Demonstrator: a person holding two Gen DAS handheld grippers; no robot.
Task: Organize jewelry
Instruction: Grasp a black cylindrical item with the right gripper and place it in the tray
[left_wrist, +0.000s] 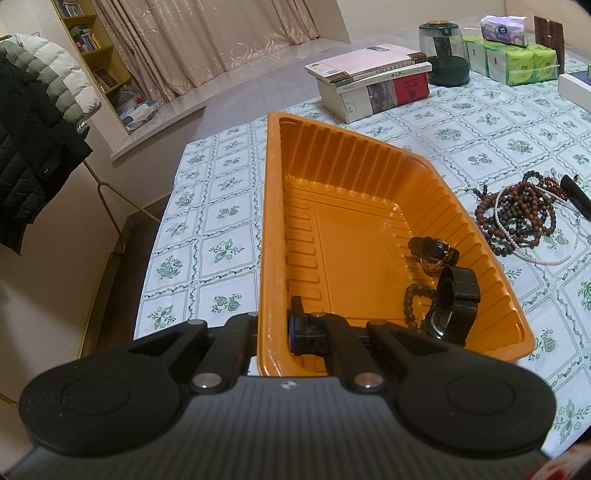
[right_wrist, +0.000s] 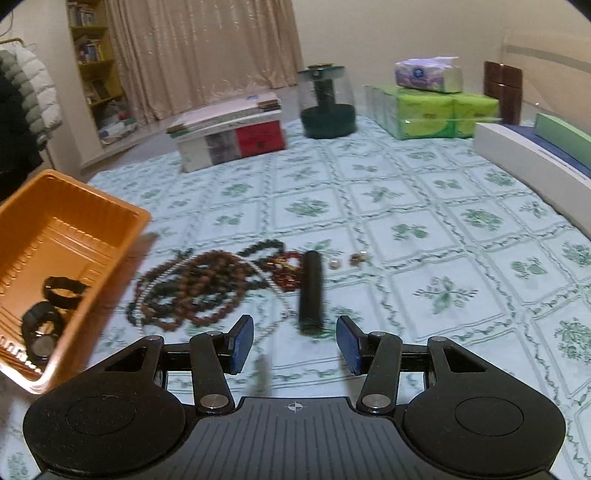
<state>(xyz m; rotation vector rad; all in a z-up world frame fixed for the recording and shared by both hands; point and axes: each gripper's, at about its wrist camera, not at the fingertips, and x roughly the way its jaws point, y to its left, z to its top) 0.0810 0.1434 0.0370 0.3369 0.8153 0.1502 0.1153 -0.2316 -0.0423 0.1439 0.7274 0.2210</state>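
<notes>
Jewelry is split between the orange tray (left_wrist: 280, 229) and the flowered tablecloth (right_wrist: 424, 229). The left gripper (left_wrist: 275, 332) is clamped on the tray's near wall, one finger outside, one inside. Only the left wrist view shows the tray's contents clearly: a black watch (left_wrist: 452, 306), a small bead bracelet (left_wrist: 415, 301) beside it, and a second watch (left_wrist: 434, 251) just beyond. The right gripper (right_wrist: 295, 343) hangs over the cloth with its jaws spread wide and nothing between them. Just ahead lies a black tube (right_wrist: 311, 291), beside a tangled heap of beads (right_wrist: 207, 284). Only the right wrist view shows two small trinkets (right_wrist: 347, 261) past the tube. Farther back sit stacked books (right_wrist: 229, 136) and tissue packs (right_wrist: 432, 110).
</notes>
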